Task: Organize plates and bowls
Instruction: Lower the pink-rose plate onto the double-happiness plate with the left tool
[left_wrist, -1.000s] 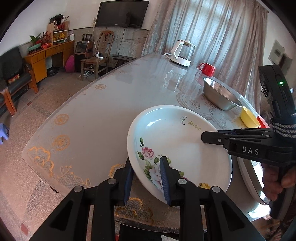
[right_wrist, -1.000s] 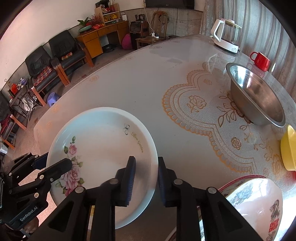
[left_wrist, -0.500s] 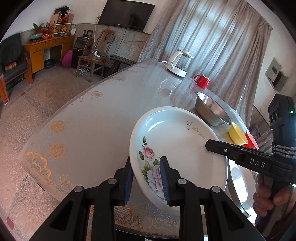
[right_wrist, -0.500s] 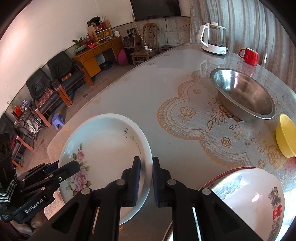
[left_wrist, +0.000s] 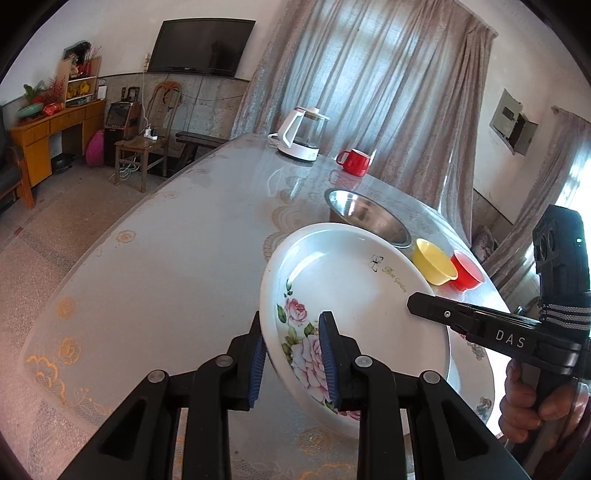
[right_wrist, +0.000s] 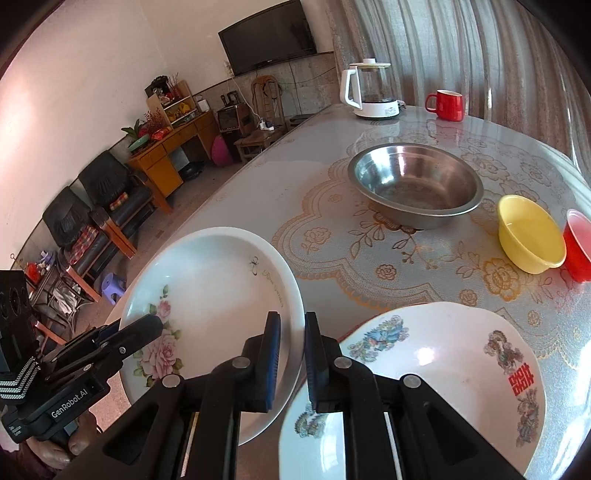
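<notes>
Both grippers pinch the rose plate by opposite rims: left gripper on the near-left edge, right gripper on the right edge. The plate hangs tilted above the glass-topped table, its right rim overlapping the dragon plate, which lies just right. Beyond stand 1 steel bowl and 2 small bowls; curtains back the far side.
</notes>
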